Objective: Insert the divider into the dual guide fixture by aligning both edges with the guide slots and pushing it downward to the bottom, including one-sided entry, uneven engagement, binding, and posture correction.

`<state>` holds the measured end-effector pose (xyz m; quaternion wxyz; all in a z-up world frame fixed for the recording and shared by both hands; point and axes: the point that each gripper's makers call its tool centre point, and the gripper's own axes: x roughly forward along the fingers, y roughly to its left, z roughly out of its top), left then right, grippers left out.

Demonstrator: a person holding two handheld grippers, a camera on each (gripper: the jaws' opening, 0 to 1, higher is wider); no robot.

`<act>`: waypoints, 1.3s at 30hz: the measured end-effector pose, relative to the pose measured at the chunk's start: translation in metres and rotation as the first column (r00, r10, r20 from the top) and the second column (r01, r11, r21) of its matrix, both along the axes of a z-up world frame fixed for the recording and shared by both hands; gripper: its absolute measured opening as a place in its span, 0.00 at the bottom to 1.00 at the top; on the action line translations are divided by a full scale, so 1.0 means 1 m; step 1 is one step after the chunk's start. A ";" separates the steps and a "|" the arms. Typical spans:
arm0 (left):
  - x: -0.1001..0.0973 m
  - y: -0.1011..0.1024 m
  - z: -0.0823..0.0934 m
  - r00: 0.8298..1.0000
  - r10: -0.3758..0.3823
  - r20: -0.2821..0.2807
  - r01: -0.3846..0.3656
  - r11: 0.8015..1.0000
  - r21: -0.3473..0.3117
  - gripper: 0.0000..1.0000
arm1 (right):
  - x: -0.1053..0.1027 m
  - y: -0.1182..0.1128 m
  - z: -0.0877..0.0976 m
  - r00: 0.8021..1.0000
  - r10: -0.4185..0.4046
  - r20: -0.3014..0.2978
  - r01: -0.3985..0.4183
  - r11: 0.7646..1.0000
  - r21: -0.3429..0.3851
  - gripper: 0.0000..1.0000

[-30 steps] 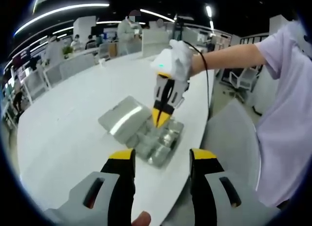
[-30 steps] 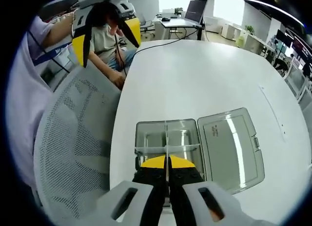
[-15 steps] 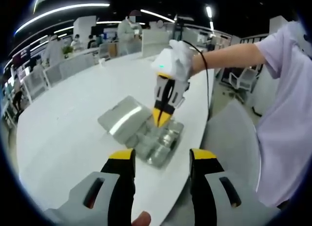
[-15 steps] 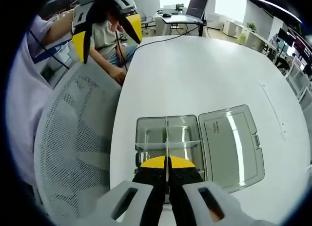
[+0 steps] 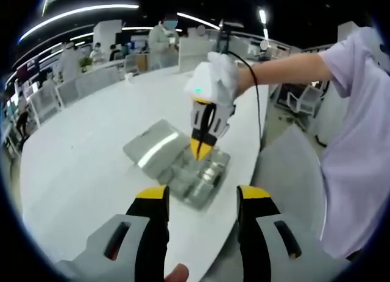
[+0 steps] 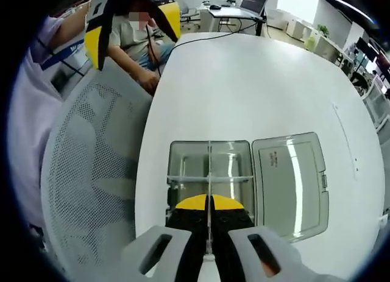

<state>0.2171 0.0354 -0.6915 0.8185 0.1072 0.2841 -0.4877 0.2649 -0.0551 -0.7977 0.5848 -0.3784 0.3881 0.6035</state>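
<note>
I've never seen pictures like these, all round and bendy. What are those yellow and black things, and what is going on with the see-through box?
A person holds a grabbing tool in each hand, and each tool carries a small camera, so each picture looks out along one claw.

In the left gripper view, the left claw waits open above the white table. Farther off, a gloved hand holds the right claw over a clear plastic box with its lid folded open.

In the right gripper view you look straight down. The right claw is pinched shut on a thin clear divider, a little wall standing on edge in the box. A mesh chair stands beside the table.
</note>
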 end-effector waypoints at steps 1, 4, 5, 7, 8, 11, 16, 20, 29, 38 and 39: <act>0.000 0.000 0.000 1.000 0.000 0.000 0.000 1.000 -0.002 0.43 | 0.000 0.000 0.000 1.000 0.005 -0.003 -0.005 1.000 -0.008 0.00; 0.000 0.000 0.000 1.000 0.001 0.000 -0.001 1.000 -0.003 0.43 | -0.001 0.001 -0.001 1.000 0.029 -0.005 -0.029 0.999 -0.030 0.00; 0.000 0.000 0.000 1.000 0.002 -0.001 -0.002 1.000 -0.004 0.43 | -0.001 0.000 -0.001 0.999 0.035 -0.005 -0.035 0.999 -0.035 0.00; 0.000 0.001 -0.001 1.000 0.003 -0.002 -0.003 1.000 -0.003 0.43 | -0.001 0.001 0.000 0.999 0.041 -0.006 -0.041 0.998 -0.042 0.00; 0.000 0.002 -0.001 1.000 0.004 -0.002 -0.004 1.000 -0.002 0.43 | -0.001 0.001 0.000 0.998 0.057 -0.003 -0.057 0.997 -0.049 0.00; 0.001 0.002 -0.001 1.000 0.008 -0.002 -0.008 1.000 -0.005 0.43 | 0.000 0.002 0.001 0.998 0.068 -0.004 -0.068 0.995 -0.068 0.00; 0.002 0.002 -0.001 1.000 0.010 -0.004 -0.010 1.000 -0.015 0.43 | -0.001 0.003 0.005 0.995 0.095 0.003 -0.094 0.991 -0.098 0.00; 0.002 0.002 -0.001 1.000 0.011 -0.006 -0.011 1.000 -0.019 0.43 | 0.001 0.006 0.006 0.995 0.103 0.001 -0.102 0.991 -0.088 0.00; 0.004 0.004 0.000 1.000 0.019 -0.007 -0.020 1.000 -0.023 0.42 | 0.000 0.004 0.007 0.999 0.039 -0.014 -0.041 0.995 -0.094 0.00; 0.005 0.004 -0.002 1.000 0.020 -0.007 -0.021 0.999 -0.040 0.42 | 0.004 0.000 0.001 1.000 0.002 -0.029 -0.006 0.992 -0.127 0.00; 0.004 0.005 -0.003 1.000 0.021 -0.008 -0.022 0.999 -0.041 0.42 | 0.004 -0.001 0.001 1.000 0.002 -0.030 -0.006 0.992 -0.123 0.00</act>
